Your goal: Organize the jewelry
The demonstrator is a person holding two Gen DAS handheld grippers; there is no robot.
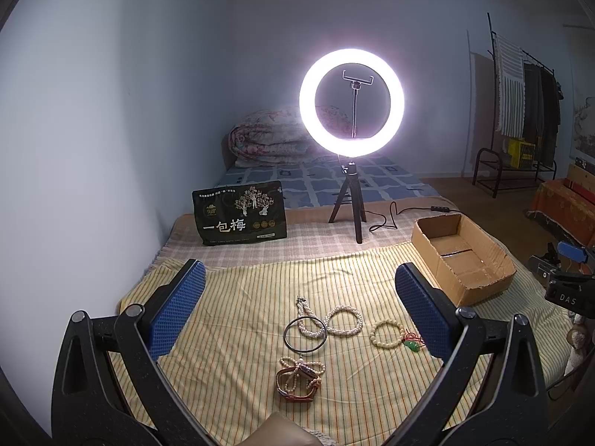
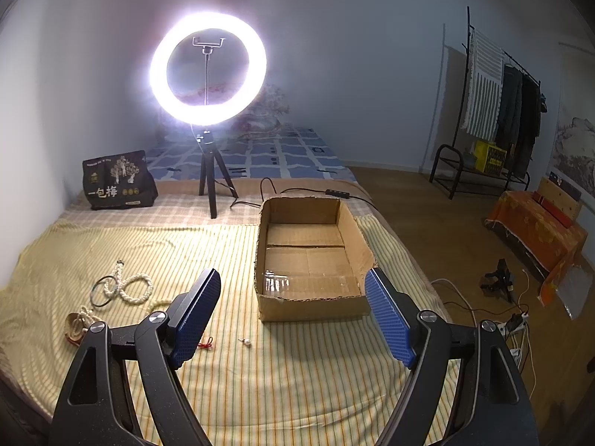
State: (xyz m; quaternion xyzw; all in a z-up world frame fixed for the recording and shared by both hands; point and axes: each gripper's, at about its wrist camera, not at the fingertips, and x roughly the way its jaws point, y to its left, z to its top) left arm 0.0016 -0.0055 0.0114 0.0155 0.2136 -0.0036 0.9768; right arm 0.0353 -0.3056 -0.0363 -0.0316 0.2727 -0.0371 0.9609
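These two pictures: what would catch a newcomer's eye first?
The glowing ring light on its tripod dominates, standing at the far end of the striped cloth. Next, the empty cardboard box at the right, and the pearl bracelets scattered between the open left gripper fingers.

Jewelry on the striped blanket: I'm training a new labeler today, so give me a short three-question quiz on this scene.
1. True or false: the cardboard box already holds jewelry.
2. Multiple choice: the dark metal bangle overlaps which item? A) the white pearl strand B) the green pendant C) the red-strap watch
3. Fill in: the left gripper and right gripper are both ____.

Key: 1 false, the box is empty; 2 A; 3 open, holding nothing.
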